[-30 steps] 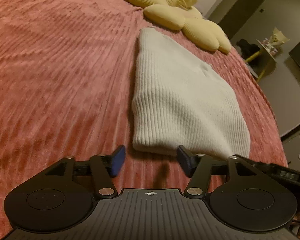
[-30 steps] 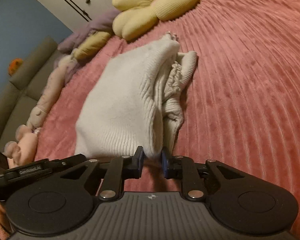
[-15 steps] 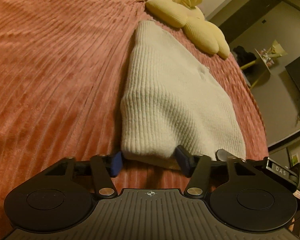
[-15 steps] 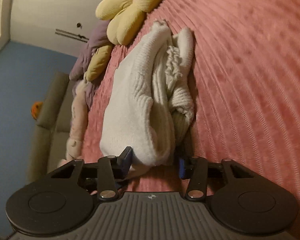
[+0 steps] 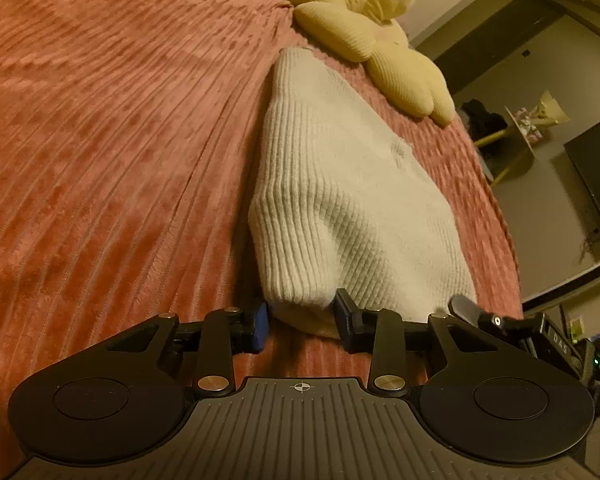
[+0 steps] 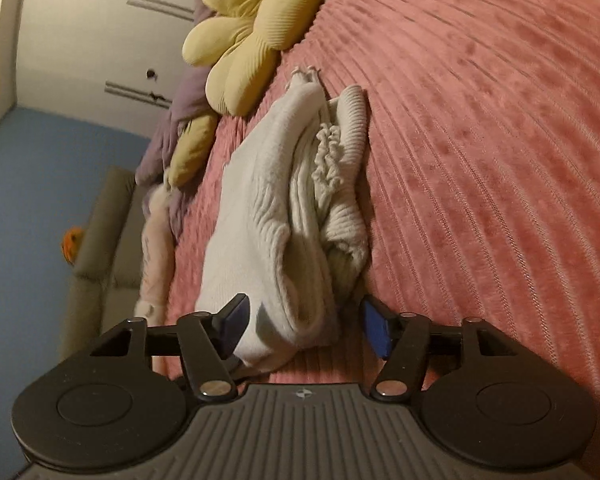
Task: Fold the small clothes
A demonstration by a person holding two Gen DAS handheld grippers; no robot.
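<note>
A cream ribbed knit sweater [image 5: 340,184] lies folded on the pink ribbed bedspread [image 5: 100,120]. In the left wrist view my left gripper [image 5: 300,322] has its blue pads on either side of the sweater's near left corner, which bunches up between them. In the right wrist view the sweater [image 6: 268,208] shows its layered folded edge with a ruffled cuff. My right gripper [image 6: 306,326] is open, its jaws standing wide on either side of the sweater's near right corner, with a gap at each pad.
A yellow flower-shaped cushion [image 5: 364,28] lies beyond the sweater's far end, also in the right wrist view [image 6: 252,36]. Purple and pink soft items [image 6: 168,168] lie along the bed's left edge. A grey sofa [image 6: 100,240] and a yellow side table [image 5: 520,136] stand off the bed.
My left gripper moved forward onto the sweater's corner and its jaws narrowed around it. My right gripper, shut on the other corner a second ago, opened wide around the fabric.
</note>
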